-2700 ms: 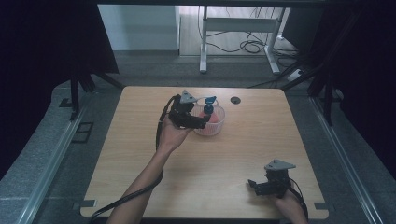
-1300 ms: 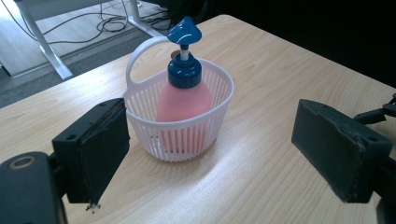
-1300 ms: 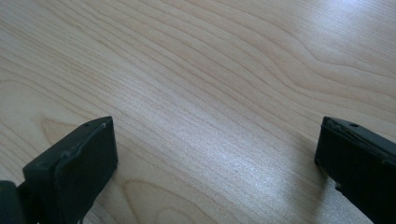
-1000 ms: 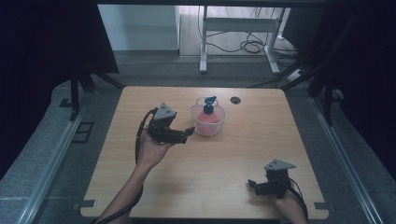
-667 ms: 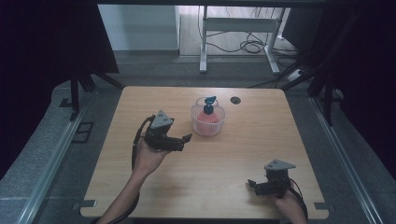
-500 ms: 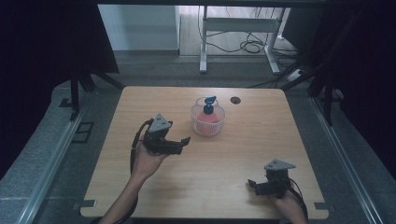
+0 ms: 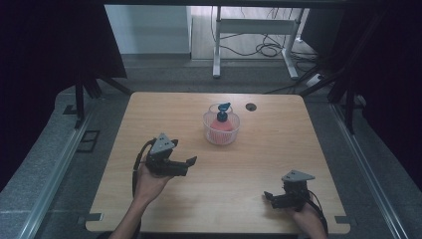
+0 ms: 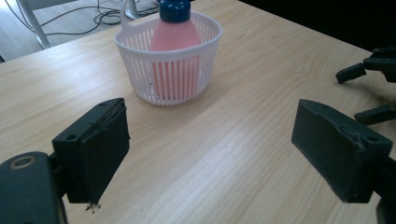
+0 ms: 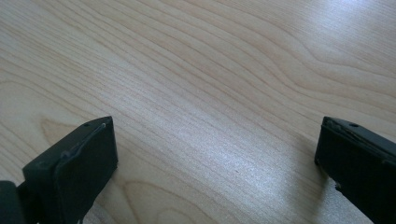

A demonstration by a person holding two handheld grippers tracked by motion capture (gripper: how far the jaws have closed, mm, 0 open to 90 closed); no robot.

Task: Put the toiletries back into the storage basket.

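A white slatted basket stands on the far middle of the wooden table. Inside it a pink bottle with a dark blue cap stands upright. My left gripper hovers at the table's left middle, open and holding nothing, a good way short of the basket. My right gripper rests near the front right edge, open over bare wood. In the left gripper view the right gripper's fingers show at the far right.
A small dark round hole sits in the table beyond the basket. Past the table's far edge are a white frame and loose cables on the floor. Dark curtains hang at both sides.
My left gripper has pulled back from the basket toward the front left, open, leaving the bottle in the basket. The right gripper has stayed put.
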